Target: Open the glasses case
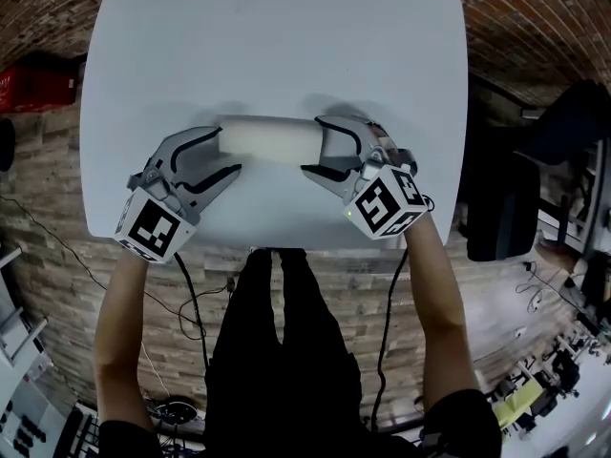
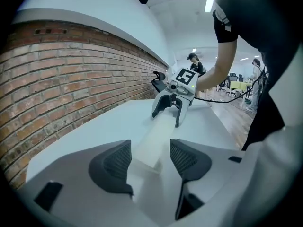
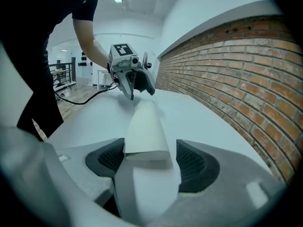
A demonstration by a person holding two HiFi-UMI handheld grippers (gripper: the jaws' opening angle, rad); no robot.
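Note:
A long white glasses case (image 1: 269, 139) lies closed across the middle of the white table (image 1: 277, 46). My left gripper (image 1: 227, 153) stands open around its left end; in the left gripper view the case (image 2: 154, 143) runs away between the dark pads (image 2: 114, 161), with a gap on the right side. My right gripper (image 1: 315, 145) stands open around the other end. In the right gripper view the end of the case (image 3: 146, 126) sits between the pads (image 3: 191, 161), closer to the left one. Each gripper view shows the other gripper at the far end: the right gripper (image 2: 171, 109) and the left gripper (image 3: 135, 86).
The table's near edge (image 1: 286, 246) is just behind both grippers. A brick-patterned wall (image 2: 57, 79) runs along the table's far side. Cables (image 1: 196, 313) hang below the table. A black chair (image 1: 501, 198) stands at the right and a red box (image 1: 33, 86) at the left.

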